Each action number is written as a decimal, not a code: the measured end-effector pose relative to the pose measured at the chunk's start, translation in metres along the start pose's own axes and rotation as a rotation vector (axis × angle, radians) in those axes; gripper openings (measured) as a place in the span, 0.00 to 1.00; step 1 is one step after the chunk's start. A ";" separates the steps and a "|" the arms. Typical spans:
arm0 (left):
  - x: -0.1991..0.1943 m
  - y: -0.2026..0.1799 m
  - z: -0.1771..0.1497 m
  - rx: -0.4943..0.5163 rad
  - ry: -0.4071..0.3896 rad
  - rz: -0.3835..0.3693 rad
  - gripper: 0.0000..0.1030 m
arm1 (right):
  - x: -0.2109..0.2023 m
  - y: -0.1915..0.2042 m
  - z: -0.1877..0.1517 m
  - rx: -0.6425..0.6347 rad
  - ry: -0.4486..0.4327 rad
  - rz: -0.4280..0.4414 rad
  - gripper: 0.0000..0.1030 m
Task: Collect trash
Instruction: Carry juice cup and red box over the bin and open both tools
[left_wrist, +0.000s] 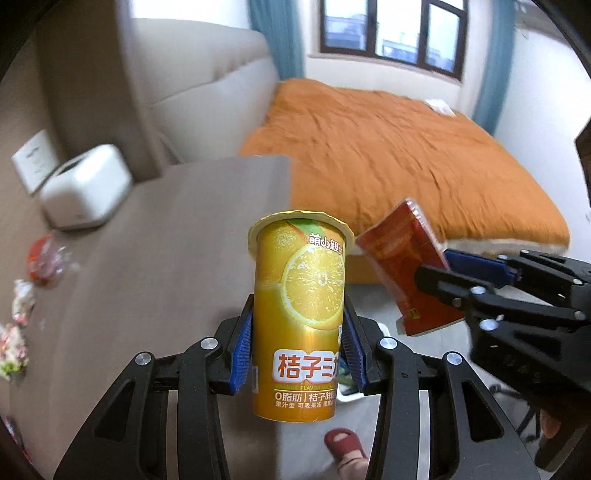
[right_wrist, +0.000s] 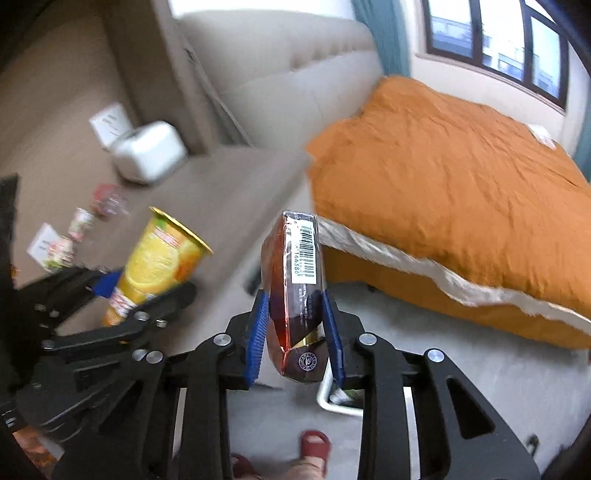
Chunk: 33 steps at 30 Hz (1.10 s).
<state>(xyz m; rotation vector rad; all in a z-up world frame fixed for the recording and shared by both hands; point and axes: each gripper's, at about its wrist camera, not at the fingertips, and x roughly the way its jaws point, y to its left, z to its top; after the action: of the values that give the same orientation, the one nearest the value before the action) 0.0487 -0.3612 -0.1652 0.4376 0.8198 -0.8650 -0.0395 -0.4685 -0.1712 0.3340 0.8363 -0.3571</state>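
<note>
The left claw (left_wrist: 297, 347) clamps an orange jelly cup (left_wrist: 299, 314); the right claw (right_wrist: 295, 332) pinches a red pack (right_wrist: 293, 284).

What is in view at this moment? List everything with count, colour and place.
juice cup: one, yellow-orange, upright in the left tongs
packet: one, red-brown, clamped in the right tongs
wrappers: several, red and mixed, on the table
table: one, beige, beside the bed
white box: one, at the table's back
bed cover: one, orange, on the bed
window: one, dark-framed, behind the bed
curtains: blue, beside the window
slippers: red, on the person's feet, on the floor
</note>
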 end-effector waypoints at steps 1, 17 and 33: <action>0.006 -0.008 0.000 0.014 0.011 -0.013 0.41 | 0.002 -0.009 -0.004 0.019 0.011 -0.005 0.30; 0.171 -0.097 -0.053 0.039 0.248 -0.169 0.41 | 0.088 -0.124 -0.077 0.210 0.214 -0.122 0.30; 0.345 -0.115 -0.162 0.011 0.474 -0.167 0.95 | 0.231 -0.177 -0.171 0.181 0.388 -0.186 0.90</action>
<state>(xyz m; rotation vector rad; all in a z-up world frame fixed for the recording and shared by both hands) 0.0141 -0.4956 -0.5385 0.6014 1.3027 -0.9341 -0.0851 -0.5943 -0.4812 0.5049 1.2235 -0.5538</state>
